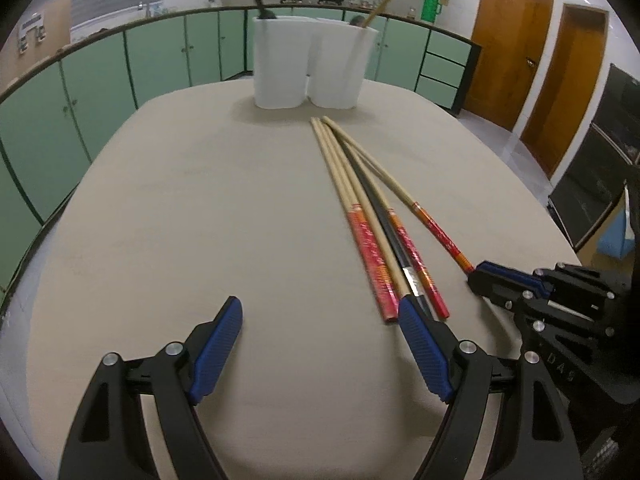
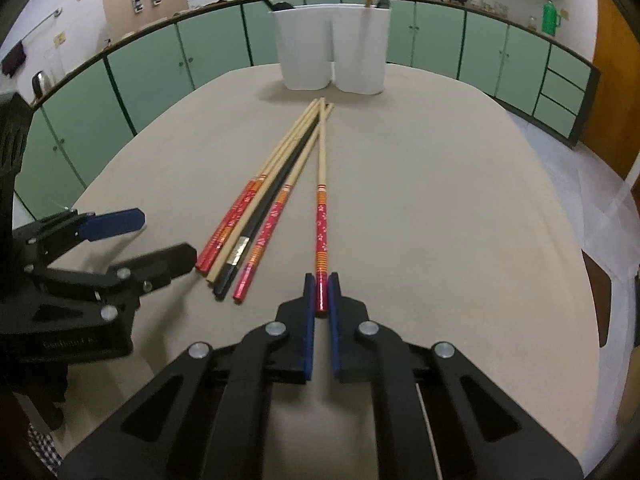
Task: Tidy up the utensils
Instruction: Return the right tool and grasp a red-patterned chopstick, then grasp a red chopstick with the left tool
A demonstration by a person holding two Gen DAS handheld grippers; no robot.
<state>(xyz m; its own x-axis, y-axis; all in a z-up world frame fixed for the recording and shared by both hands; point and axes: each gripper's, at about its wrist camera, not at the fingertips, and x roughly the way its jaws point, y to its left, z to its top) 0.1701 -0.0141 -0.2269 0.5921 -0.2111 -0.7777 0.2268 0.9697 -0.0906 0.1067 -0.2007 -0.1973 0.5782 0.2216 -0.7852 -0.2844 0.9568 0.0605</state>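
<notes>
A: From the left wrist, what do you have?

B: The left gripper [image 1: 320, 344] hangs spread wide above the desk [image 1: 200, 200], nothing between its fingers. A fan of chopsticks [image 1: 360, 200] lies just ahead of its right-hand finger, thin tips toward the white holder [image 1: 312, 68] at the far edge, painted red ends toward us. One black chopstick [image 1: 380, 208] lies among the pale ones. The right gripper [image 1: 480, 272] sits at the painted end of the outermost red-ended chopstick [image 1: 400, 192].

A: And from the right wrist?

B: The right gripper [image 2: 321, 292] is pressed together, pinching the butt end of that red-ended chopstick [image 2: 321, 216], which lies a little apart from the others with its tip meeting theirs near the holder [image 2: 332, 48]. The holder has two compartments: a dark utensil leans in the left one, a pale stick in the right. The left gripper [image 2: 160, 236] stands spread beside the bundle [image 2: 272, 184].

A: How will it handle?

B: Light and stiff, I would judge, but thin, round and lacquered, so liable to roll or swivel in the pads. Held at the very end, the long shaft may droop. A hold further along the painted section would steady it.
</notes>
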